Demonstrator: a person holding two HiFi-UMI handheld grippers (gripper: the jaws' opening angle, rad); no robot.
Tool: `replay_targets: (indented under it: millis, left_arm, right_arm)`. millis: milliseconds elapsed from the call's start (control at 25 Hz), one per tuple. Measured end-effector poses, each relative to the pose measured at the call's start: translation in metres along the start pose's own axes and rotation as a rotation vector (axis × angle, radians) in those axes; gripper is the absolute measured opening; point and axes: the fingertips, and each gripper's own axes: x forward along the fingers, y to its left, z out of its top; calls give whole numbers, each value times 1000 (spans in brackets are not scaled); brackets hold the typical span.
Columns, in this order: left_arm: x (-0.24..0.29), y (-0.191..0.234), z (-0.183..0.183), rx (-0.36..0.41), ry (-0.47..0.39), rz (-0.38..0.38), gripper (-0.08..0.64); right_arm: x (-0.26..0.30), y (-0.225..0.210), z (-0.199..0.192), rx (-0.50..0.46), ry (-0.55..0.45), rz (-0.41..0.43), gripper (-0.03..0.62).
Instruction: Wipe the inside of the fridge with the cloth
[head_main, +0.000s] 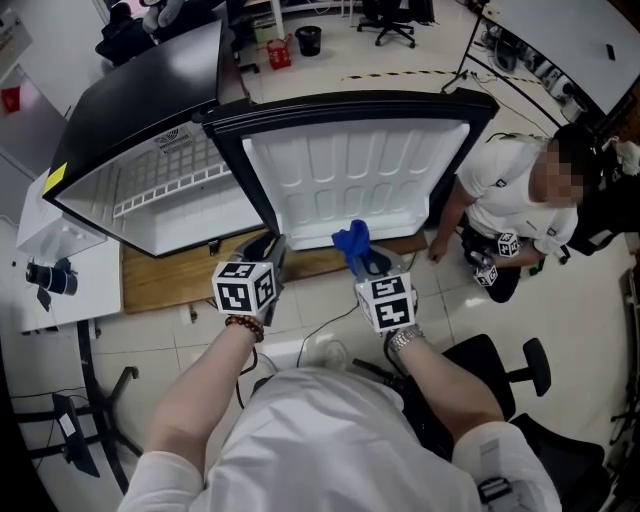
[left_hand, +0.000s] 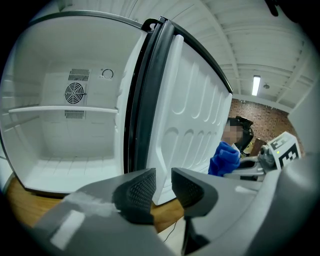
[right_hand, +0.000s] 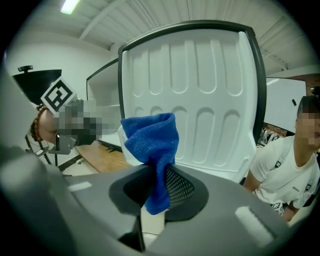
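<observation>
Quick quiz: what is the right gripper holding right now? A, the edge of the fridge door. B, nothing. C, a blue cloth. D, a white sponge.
C: the right gripper has its jaws pinched on the blue cloth, which stands up in front of the open fridge door.

I see a blue cloth (right_hand: 150, 142) against the fridge's (left_hand: 55, 145) white lining and black door (head_main: 350, 175) rim. The board (head_main: 160, 280) beneath looks like light-brown wood, I think.

Your L forearm (head_main: 205, 390) and R forearm (head_main: 440, 375) reach fwd side by side, both grippers tilted down. L gripper (left_hand: 163, 182): jaws a bit apart, nothing btwn them. R gripper (right_hand: 159, 182): jaws clamped on the cloth (right_hand: 150, 137).
</observation>
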Motion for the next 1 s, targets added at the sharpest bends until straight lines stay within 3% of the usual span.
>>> replay_targets:
  millis: [560,1000]
  left_arm:
    - [-5,15,9,40,12,21,92]
    - [-8,18,16,103,23,4,92]
  right_arm:
    - [50,73,2,-62,46,120,58]
    - [100,78,3,-99,95,93,57]
